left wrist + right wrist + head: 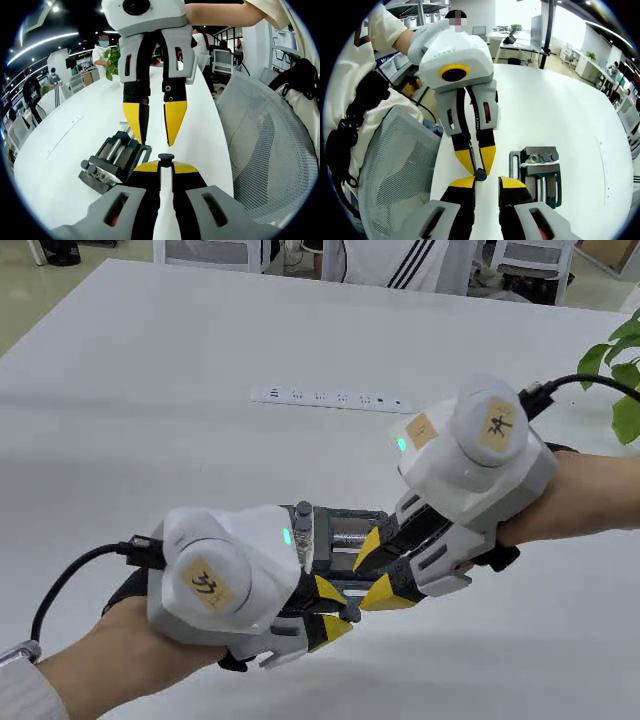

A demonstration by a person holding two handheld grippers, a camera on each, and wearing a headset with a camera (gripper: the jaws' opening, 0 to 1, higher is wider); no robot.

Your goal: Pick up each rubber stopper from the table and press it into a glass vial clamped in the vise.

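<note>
A tan sticker point(207, 585) on the round cap of the left gripper point(346, 616) bears a dark handwritten mark. It may be two looped figures like "33", though the scrawl is hard to read at this angle. A second sticker point(499, 424) on the cap of the right gripper point(368, 580) carries one handwritten character of crossed strokes. A small tan label point(421, 430) on that gripper's side has marks too tiny to read.

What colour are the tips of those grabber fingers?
Bright yellow; the fingertips show best in the left gripper view.
</note>
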